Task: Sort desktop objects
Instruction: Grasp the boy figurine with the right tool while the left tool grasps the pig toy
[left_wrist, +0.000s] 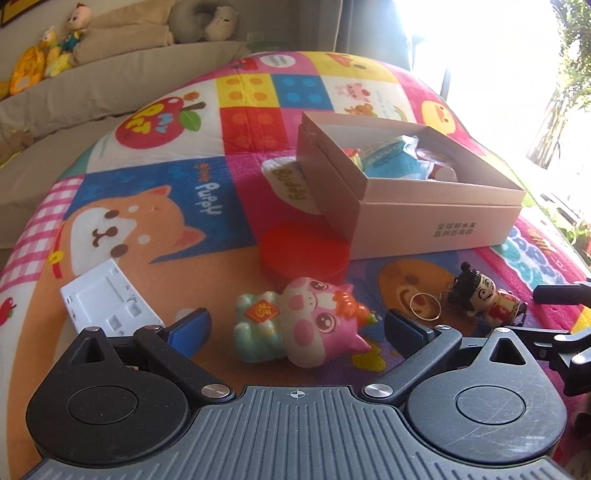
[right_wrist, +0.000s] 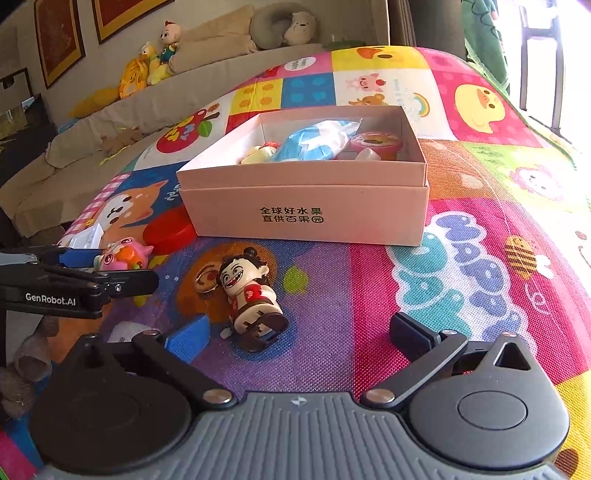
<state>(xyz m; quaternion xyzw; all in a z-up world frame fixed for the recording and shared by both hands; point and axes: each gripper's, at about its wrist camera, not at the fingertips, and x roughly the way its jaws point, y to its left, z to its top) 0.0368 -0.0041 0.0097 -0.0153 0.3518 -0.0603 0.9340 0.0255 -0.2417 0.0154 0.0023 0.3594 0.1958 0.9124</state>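
A pink pig squishy toy (left_wrist: 303, 321) lies on the colourful play mat between the open jaws of my left gripper (left_wrist: 295, 330); it also shows in the right wrist view (right_wrist: 123, 254). A black-haired doll keychain (right_wrist: 251, 299) lies on the mat just ahead of my open, empty right gripper (right_wrist: 299, 332), nearer its left finger; it also shows in the left wrist view (left_wrist: 484, 299). A pink cardboard box (right_wrist: 306, 214) holding a blue packet and small toys stands beyond both; it also shows in the left wrist view (left_wrist: 436, 221).
A red round lid (left_wrist: 304, 253) lies against the box's near left corner. A white plastic plate (left_wrist: 107, 302) lies left of the left gripper. A sofa with plush toys (right_wrist: 155, 62) lines the far left. The mat (right_wrist: 461, 258) stretches to the right.
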